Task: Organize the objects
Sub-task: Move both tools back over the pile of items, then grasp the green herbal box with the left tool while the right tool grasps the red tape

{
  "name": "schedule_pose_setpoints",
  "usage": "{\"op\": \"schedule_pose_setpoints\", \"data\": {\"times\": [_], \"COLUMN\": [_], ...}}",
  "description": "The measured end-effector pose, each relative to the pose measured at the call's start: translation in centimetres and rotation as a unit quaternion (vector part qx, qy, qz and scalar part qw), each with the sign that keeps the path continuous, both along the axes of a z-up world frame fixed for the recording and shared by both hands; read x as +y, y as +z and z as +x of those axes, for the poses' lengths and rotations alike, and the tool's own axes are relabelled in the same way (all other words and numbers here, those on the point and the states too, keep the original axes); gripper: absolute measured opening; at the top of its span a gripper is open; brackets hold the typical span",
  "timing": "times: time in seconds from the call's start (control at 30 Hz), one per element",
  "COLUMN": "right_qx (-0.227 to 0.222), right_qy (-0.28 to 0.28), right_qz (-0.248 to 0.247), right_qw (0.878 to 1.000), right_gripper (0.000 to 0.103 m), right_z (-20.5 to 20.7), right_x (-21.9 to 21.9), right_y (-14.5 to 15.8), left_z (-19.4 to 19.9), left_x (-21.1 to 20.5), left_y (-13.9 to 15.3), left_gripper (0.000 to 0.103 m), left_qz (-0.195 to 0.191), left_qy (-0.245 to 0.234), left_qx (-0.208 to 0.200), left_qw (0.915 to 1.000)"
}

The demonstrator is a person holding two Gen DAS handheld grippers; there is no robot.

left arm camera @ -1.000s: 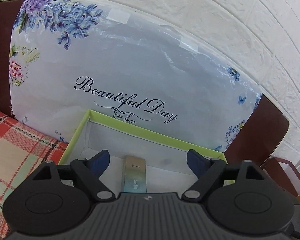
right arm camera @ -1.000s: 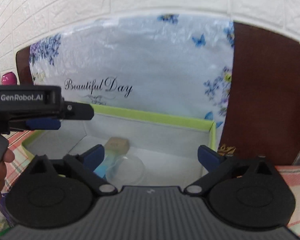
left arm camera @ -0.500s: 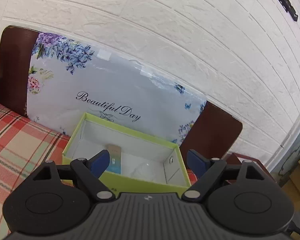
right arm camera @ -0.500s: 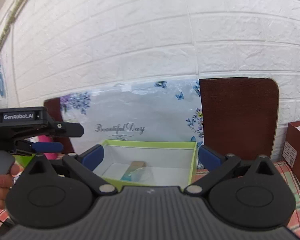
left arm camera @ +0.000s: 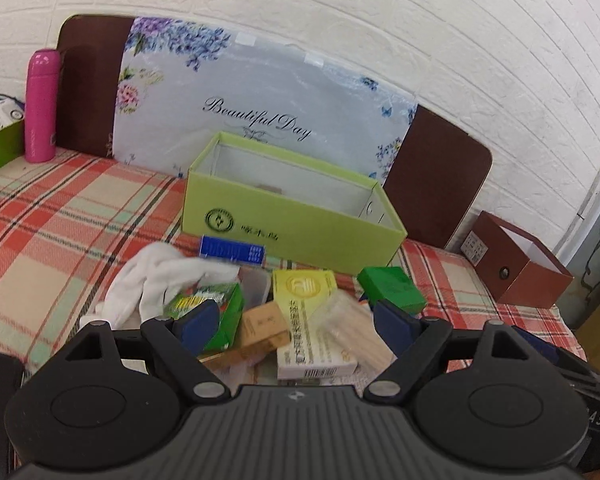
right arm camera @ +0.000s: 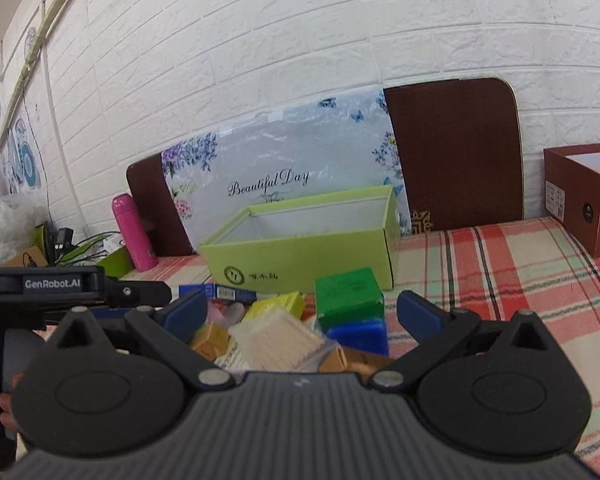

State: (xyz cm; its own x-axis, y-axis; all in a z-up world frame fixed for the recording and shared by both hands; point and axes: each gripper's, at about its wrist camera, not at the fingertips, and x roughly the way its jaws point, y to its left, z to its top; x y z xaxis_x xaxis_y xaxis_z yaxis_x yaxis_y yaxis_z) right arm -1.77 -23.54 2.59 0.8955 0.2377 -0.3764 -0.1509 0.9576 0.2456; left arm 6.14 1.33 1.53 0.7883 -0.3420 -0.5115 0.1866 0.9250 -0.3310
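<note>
Both grippers empty, jaws spread wide apart. Left gripper [left arm camera: 290, 322] and right gripper [right arm camera: 300, 314] hover low over the clutter pile on the plaid cloth [left arm camera: 60, 232], both facing the wall.

Pile sits in front of the light green box [left arm camera: 292, 224], on the near side of it, so box is beyond pile for both tools. Box open-topped; a brownish item barely shows inside, can't tell what.

Between the left jaws: yellow-white carton [left arm camera: 312, 320], long axis running away from the camera toward the box, roughly in line w/ the fingers, and a small tan box [left arm camera: 262, 326] just left of it. Green pack [left arm camera: 208, 304] overlaps the left fingertip in view; contact unclear. White cloth [left arm camera: 156, 276] further left, blue flat box [left arm camera: 232, 251] right by the box wall.

Between the right jaws: clear pack of cotton swabs [right arm camera: 276, 334], lying across at a slant. Dark green box [right arm camera: 348, 292] and blue block [right arm camera: 360, 338] towards the right finger.

Judgement: next pick probably swabs w/ right or carton w/ left; each is dead ahead of its tool, so mostly a drop-and-close. Carton lies lengthwise, so grip goes across its short width. Then carry fwd over the near wall.

Pink bottle [left arm camera: 40, 106] far left, brown box [right arm camera: 580, 196] far right, both well apart from the pile.
</note>
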Motion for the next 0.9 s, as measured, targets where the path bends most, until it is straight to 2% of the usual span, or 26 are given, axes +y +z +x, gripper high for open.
{"op": "schedule_pose_setpoints", "data": {"times": [0.13, 0.33, 0.47, 0.6, 0.73, 0.9], "right_qx": [0.036, 0.075, 0.079, 0.077, 0.086, 0.102], "right_qy": [0.001, -0.005, -0.007, -0.011, -0.013, -0.015], "right_qz": [-0.009, -0.011, -0.010, -0.012, -0.017, -0.021], "right_qw": [0.999, 0.997, 0.997, 0.997, 0.996, 0.994], "right_gripper": [0.103, 0.103, 0.103, 0.103, 0.103, 0.103], "right_z": [-1.4, -2.7, -2.9, -2.9, -2.6, -2.4], "right_x": [0.4, 0.5, 0.4, 0.1, 0.1, 0.2], "right_y": [-2.3, -5.1, -5.3, -5.1, -5.5, -6.1], "left_z": [-0.1, 1.2, 3.9, 6.4, 7.8, 8.4], "left_x": [1.2, 3.3, 4.1, 4.2, 4.5, 5.5], "left_y": [-1.7, -2.8, -3.3, -4.3, -5.0, -5.5], "left_gripper": [0.087, 0.087, 0.087, 0.087, 0.087, 0.087], "left_qz": [-0.010, -0.031, -0.049, -0.029, -0.020, -0.037], "left_qy": [0.023, 0.054, 0.049, 0.045, 0.046, 0.054], "left_qx": [0.031, 0.050, 0.060, 0.079, 0.084, 0.085], "left_qw": [0.9992, 0.9968, 0.9957, 0.9954, 0.9952, 0.9942]}}
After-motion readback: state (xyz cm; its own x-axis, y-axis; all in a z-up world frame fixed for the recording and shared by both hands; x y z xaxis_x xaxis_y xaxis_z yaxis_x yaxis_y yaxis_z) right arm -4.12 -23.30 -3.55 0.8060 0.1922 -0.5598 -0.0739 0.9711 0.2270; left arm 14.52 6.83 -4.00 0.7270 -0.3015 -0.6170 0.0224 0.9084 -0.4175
